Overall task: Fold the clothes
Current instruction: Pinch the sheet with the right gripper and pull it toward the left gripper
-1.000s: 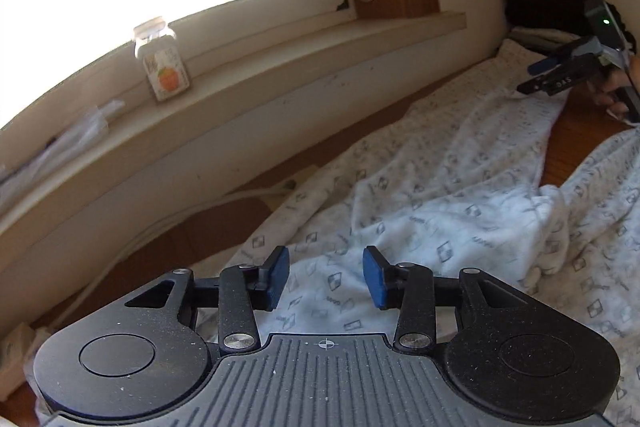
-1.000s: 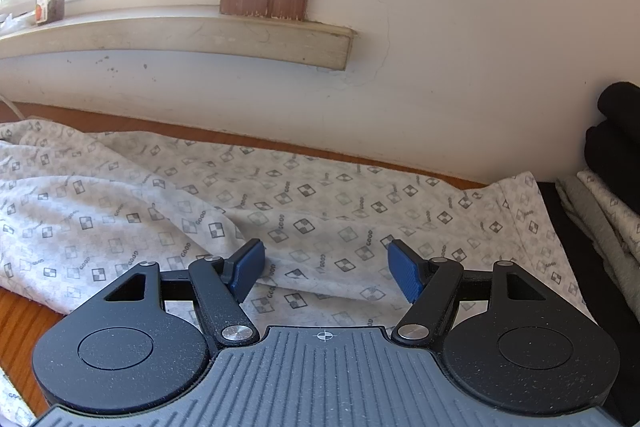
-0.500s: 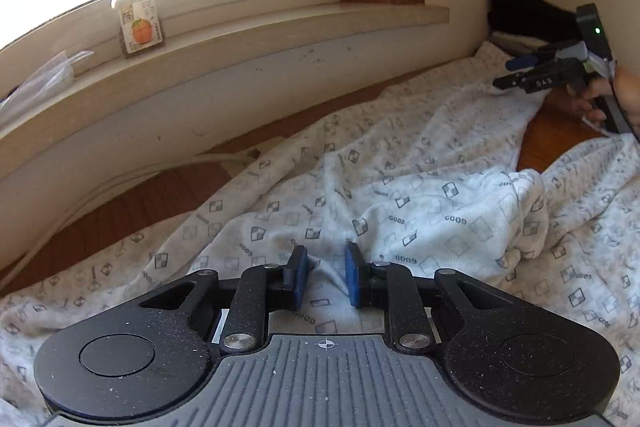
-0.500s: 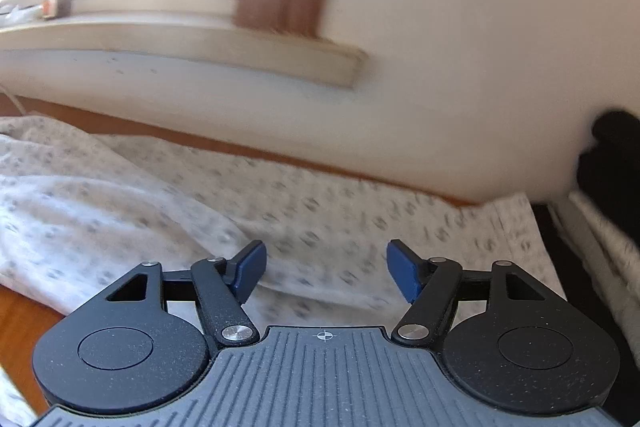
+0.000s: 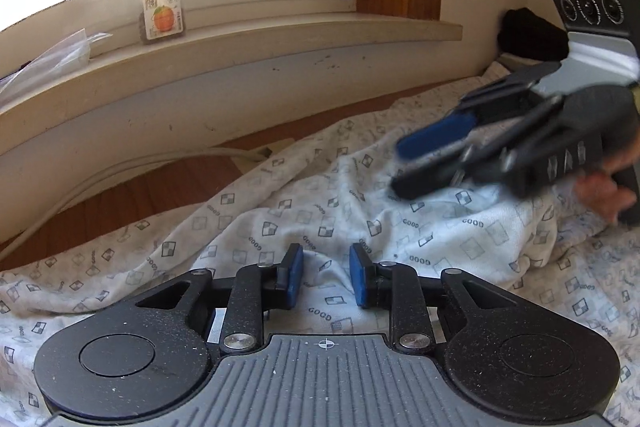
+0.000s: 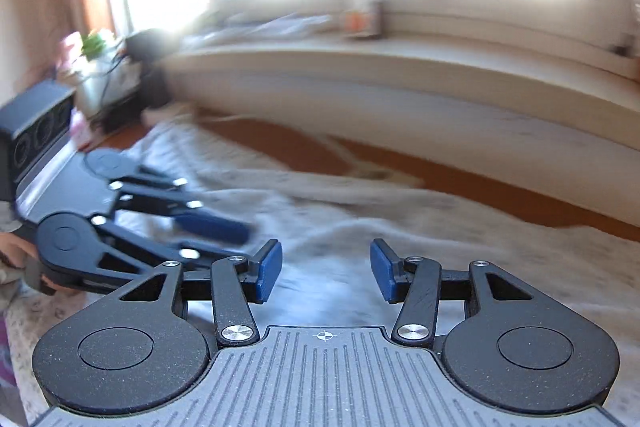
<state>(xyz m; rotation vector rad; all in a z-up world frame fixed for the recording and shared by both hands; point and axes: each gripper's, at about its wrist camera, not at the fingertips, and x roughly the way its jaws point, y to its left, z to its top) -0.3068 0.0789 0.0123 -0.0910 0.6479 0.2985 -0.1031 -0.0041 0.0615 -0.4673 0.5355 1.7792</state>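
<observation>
White printed cotton, the garment lies rumpled across the wooden floor, and nearest the lens the left gripper sits low over a raised ridge of it, blue pads apart and widening, fabric between them but seemingly not pinched. Farther on, the right gripper (blurred) hangs over the cloth with narrowing, empty jaws, probably seeking a second hold; a small bottle stands on the windowsill behind.
</observation>
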